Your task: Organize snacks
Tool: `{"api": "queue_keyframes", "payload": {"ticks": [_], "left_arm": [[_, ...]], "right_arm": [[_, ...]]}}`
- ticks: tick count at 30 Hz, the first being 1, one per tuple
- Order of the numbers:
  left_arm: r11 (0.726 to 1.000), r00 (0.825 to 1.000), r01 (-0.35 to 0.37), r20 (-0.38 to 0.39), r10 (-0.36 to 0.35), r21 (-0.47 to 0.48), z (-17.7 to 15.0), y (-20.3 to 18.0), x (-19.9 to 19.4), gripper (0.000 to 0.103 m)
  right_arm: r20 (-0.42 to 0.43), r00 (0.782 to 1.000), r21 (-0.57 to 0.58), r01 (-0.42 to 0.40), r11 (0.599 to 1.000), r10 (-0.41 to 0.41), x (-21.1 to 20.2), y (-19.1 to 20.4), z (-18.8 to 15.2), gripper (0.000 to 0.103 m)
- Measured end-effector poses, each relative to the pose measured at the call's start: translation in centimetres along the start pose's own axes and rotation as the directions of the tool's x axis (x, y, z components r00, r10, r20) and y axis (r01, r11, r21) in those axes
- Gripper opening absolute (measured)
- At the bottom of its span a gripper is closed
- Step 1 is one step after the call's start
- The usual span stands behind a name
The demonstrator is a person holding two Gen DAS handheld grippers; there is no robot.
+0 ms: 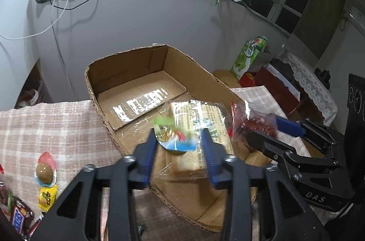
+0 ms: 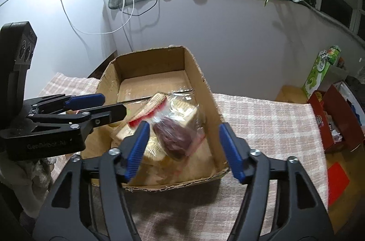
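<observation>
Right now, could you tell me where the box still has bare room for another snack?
The far half of the cardboard box, toward the wall, has bare floor. The near half is crowded: a bread packet, a red-sealed bag and a small colourful packet pile together.

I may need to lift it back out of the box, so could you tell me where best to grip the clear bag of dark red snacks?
Probably by the red sealed strip at the far end of the bag of dark red snacks, from above: it is flat and thin, while the body bulges and lies over the paler packet.

left gripper [image 1: 178, 140] fingers parted, right gripper [image 2: 182, 140] fingers wide, both angled down
</observation>
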State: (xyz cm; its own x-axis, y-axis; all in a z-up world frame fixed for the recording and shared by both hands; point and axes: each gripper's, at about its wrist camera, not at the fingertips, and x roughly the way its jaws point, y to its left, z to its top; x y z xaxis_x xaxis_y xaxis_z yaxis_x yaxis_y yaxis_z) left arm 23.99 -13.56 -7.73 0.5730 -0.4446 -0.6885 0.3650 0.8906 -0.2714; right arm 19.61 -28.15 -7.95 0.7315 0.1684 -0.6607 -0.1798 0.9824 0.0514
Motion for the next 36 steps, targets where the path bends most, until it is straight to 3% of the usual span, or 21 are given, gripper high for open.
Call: {"api": "queue_keyframes", "payload": {"ticks": [2,20,36], "left_arm": [[1.000,1.000,-0.004,0.012,0.004,-0.002,0.0,0.0,-0.2,0.058],[1.000,0.999,-0.006,0.041,0.007,-0.012,-0.1,0.0,-2.3,0.058],[0.998,0.993,-0.029,0.110,0.036,-0.060,-2.8,2.3,-9.0,0.058]], "right_arm": [[0.004,1.000,0.006,0.001,1.000,-0.001,-0.3,-0.1,0.0,0.068],[0.028,1.000,-0.003,0.007,1.000,-0.007,-2.5,1.0,0.2,0.068],[0.054,0.997,-0.070,-0.047,0.996,0.051,-6.1,6.8,-0.4,0.068]]}}
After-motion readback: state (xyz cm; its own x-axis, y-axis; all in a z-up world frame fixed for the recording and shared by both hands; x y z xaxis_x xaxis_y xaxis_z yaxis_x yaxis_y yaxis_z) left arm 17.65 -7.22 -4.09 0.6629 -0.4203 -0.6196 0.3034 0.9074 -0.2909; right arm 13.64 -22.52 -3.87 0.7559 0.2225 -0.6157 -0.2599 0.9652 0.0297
